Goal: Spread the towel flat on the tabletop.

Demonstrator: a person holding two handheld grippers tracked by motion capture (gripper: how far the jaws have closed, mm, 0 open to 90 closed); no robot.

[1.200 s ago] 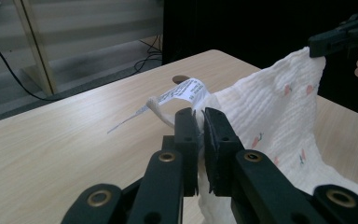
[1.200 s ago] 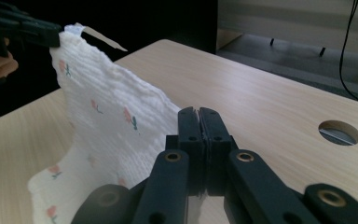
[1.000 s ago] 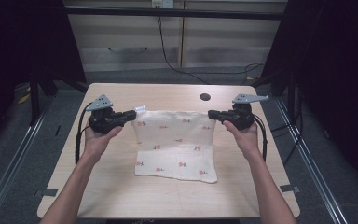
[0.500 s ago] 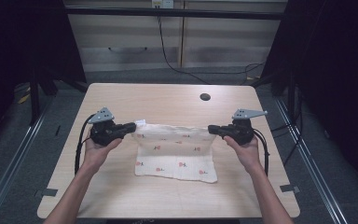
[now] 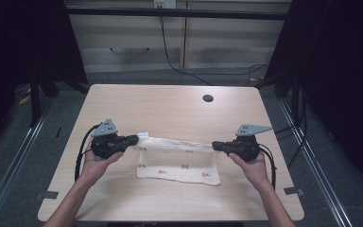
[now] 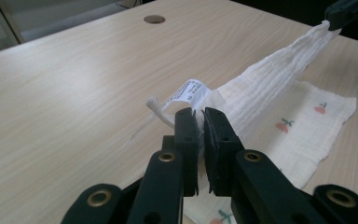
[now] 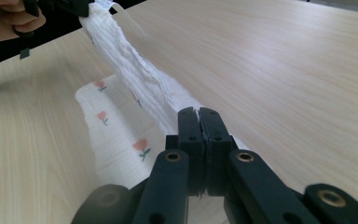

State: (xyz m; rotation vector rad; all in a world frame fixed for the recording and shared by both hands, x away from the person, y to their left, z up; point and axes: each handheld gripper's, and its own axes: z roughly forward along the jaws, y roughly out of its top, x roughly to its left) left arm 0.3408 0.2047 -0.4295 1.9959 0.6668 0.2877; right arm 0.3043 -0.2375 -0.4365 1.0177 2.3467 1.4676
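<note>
A white cloth (image 5: 179, 163) printed with small red flowers lies on the wooden table (image 5: 170, 109), its far edge lifted and stretched taut between both grippers. My left gripper (image 5: 134, 139) is shut on the cloth's left far corner, where a white label (image 6: 189, 92) and a loop stick out beside the jaws. My right gripper (image 5: 214, 146) is shut on the right far corner. In the left gripper view the cloth (image 6: 270, 79) runs up to the other gripper at top right. In the right gripper view the cloth (image 7: 130, 79) stretches to the hand at top left, above its flat lower half.
A round cable hole (image 5: 208, 98) sits in the table near its far right. Black cables (image 5: 80, 156) trail from both grippers. Cabinets (image 5: 170, 42) stand beyond the far edge; the floor around is dark.
Both hands have drawn the cloth's far edge toward the near side and lower, folding it over the near half. The visible flat part has become narrower.
</note>
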